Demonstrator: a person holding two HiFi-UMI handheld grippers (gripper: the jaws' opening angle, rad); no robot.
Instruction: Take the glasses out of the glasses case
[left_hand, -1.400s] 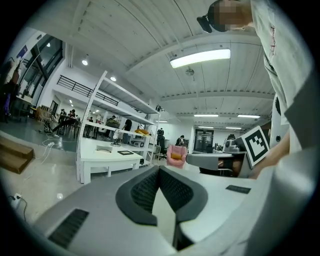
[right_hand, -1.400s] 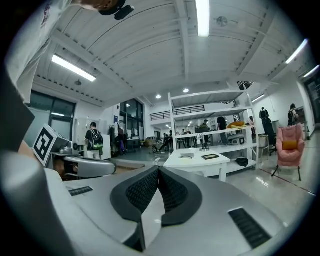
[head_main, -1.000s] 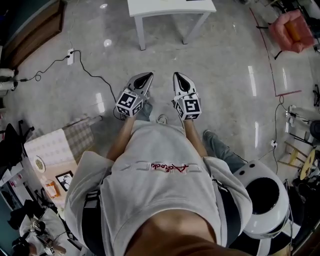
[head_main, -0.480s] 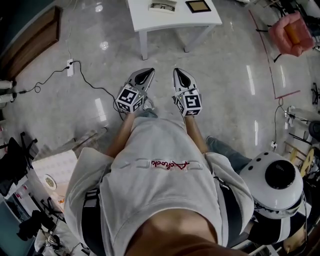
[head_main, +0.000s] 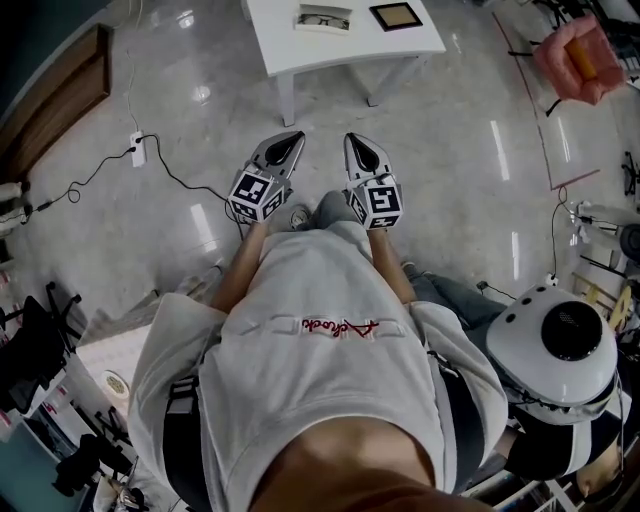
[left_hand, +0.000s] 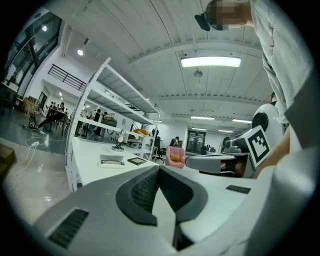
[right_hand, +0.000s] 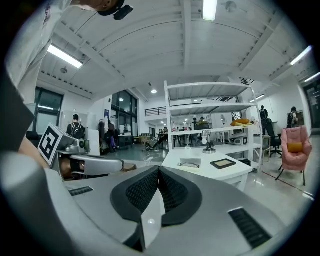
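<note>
A pale open glasses case (head_main: 322, 18) with dark glasses lying in it rests on a white table (head_main: 290, 52) at the top of the head view. It also shows ahead as the case (left_hand: 112, 160) in the left gripper view and the case (right_hand: 189, 163) in the right gripper view. My left gripper (head_main: 292, 140) and right gripper (head_main: 356, 142) are held side by side over the floor, short of the table. Both point at it, pads together and nothing between them. The left gripper (left_hand: 159, 170) and right gripper (right_hand: 159, 172) show meeting pads in their own views.
A dark framed flat object (head_main: 396, 14) lies on the table right of the case. A pink armchair (head_main: 580, 55) stands at the far right, a round white helmet-like object (head_main: 560, 345) at my right side. A power strip with cable (head_main: 137, 148) lies on the floor to the left.
The person has walked forward. The table has slid further into the head view, so the case and the dark frame show on it. Both grippers stay shut and side by side.
</note>
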